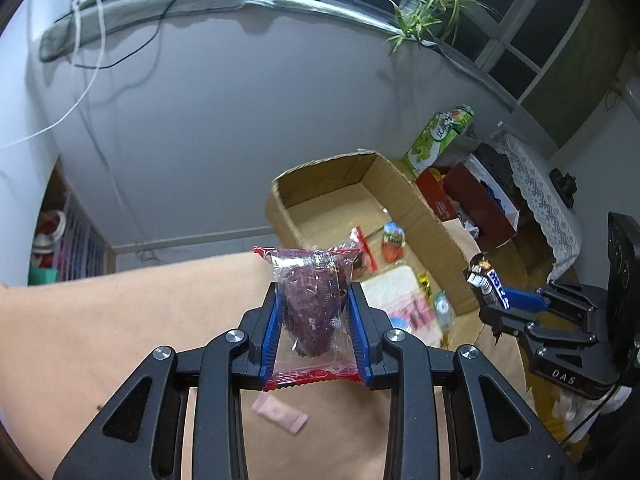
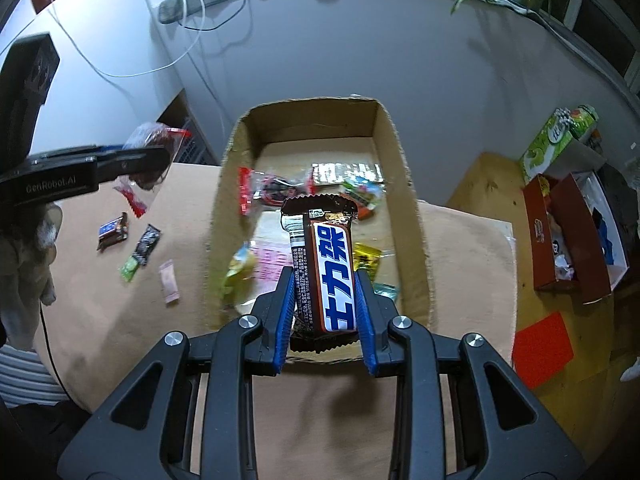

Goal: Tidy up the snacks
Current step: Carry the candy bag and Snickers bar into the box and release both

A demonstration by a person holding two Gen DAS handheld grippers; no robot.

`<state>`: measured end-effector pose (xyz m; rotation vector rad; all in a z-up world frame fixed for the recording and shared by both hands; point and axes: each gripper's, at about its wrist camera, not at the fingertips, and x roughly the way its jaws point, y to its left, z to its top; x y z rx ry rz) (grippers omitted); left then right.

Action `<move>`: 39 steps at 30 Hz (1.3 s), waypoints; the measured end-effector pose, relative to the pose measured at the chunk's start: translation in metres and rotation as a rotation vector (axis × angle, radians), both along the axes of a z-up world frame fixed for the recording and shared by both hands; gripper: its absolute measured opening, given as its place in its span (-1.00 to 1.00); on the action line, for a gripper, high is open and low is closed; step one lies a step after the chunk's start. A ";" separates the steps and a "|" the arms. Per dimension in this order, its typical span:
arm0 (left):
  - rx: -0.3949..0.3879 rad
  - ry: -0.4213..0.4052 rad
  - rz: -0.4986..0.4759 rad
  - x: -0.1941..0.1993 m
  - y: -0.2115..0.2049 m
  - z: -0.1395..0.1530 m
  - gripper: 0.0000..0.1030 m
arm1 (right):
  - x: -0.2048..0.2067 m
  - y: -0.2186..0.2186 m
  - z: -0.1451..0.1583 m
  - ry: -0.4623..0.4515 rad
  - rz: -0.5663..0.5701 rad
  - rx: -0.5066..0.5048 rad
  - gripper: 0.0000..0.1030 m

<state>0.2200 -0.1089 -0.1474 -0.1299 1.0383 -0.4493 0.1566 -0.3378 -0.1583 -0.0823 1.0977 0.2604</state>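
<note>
Lived-in home room: grey-white plastered wall (image 1: pixel 208 120), potted spider plant (image 1: pixel 424 4) on grey stone windowsill (image 1: pixel 160 12), loose black and white cables (image 1: pixel 92 40), lace-edged cloth (image 1: pixel 536 184), cluttered red open cardboard box (image 2: pixel 572 236).

Dim bluish indoor light, strong fisheye bending and dark corners, slight motion blur
</note>
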 end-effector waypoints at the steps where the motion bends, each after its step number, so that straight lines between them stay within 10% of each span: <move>1: 0.002 -0.003 -0.006 0.003 -0.004 0.000 -0.42 | 0.002 -0.003 -0.001 0.002 -0.005 -0.001 -0.43; 31: 0.096 -0.006 -0.132 0.046 -0.080 -0.015 -0.32 | 0.027 -0.016 -0.025 0.022 -0.022 -0.003 -0.41; 34: 0.092 -0.010 -0.132 0.045 -0.080 -0.014 -0.09 | 0.027 -0.015 -0.022 0.008 -0.020 -0.012 0.28; 39: 0.093 -0.018 -0.135 0.044 -0.082 -0.013 0.02 | 0.024 -0.010 -0.018 -0.005 -0.003 -0.026 0.34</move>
